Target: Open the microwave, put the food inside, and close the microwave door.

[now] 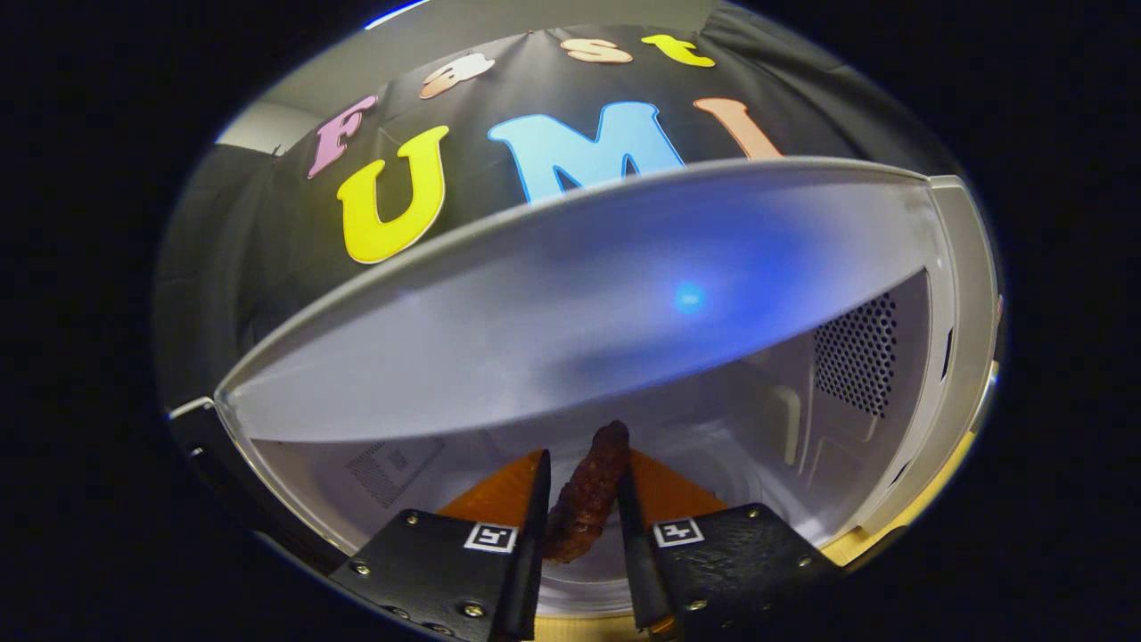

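Note:
A long, dark brown piece of food (588,495) sits upright between my two fingers, its top poking just past their tips. My gripper (582,462) is shut on it, both fingers pressing its sides. The white microwave (570,294) stands right in front with its door open. The food and my fingertips hang at the mouth of the white cavity (767,419), above the round glass turntable (713,486). The microwave's broad flat top lies above and beyond the fingers.
A perforated vent (856,352) covers the cavity's right wall. The dark edge of the open door (192,428) stands at the left of the opening. A strip of wooden tabletop (860,542) shows below the microwave's right front corner.

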{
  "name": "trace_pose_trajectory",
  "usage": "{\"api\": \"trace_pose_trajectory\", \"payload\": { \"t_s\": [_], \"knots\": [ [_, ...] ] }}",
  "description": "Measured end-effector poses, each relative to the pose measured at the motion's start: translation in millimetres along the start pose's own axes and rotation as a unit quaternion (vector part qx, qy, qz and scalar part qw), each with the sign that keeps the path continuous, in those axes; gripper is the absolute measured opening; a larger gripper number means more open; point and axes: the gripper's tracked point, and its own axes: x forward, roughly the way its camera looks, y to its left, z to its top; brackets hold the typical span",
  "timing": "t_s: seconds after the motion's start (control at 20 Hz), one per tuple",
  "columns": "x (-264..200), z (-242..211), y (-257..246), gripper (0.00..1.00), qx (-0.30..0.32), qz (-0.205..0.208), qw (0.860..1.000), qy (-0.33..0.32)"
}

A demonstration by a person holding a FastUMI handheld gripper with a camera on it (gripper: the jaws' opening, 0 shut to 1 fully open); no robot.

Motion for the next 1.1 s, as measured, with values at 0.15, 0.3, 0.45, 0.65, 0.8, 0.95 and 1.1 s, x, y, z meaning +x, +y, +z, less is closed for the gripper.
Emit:
{"api": "trace_pose_trajectory", "payload": {
  "t_s": [0.15, 0.3, 0.45, 0.65, 0.8, 0.95, 1.1],
  "knots": [
    [7.9, -16.6, -15.8, 0.56, -0.028, -0.017, 0.999, 0.008],
    [9.6, -14.7, -28.9, 0.73, -0.063, -0.048, 0.997, 0.000],
    [6.6, 0.2, -45.5, 0.89, -0.160, -0.090, 0.982, -0.041],
    [1.6, 0.8, -36.5, 0.88, -0.181, -0.058, 0.981, -0.043],
    [-11.0, -7.3, -31.5, 0.88, -0.177, -0.043, 0.983, -0.012],
    [-38.9, -21.8, -21.5, 0.95, -0.195, -0.008, 0.980, 0.033],
    [-82.5, -17.4, -4.1, 0.95, -0.218, 0.039, 0.975, 0.033]
  ]
}}
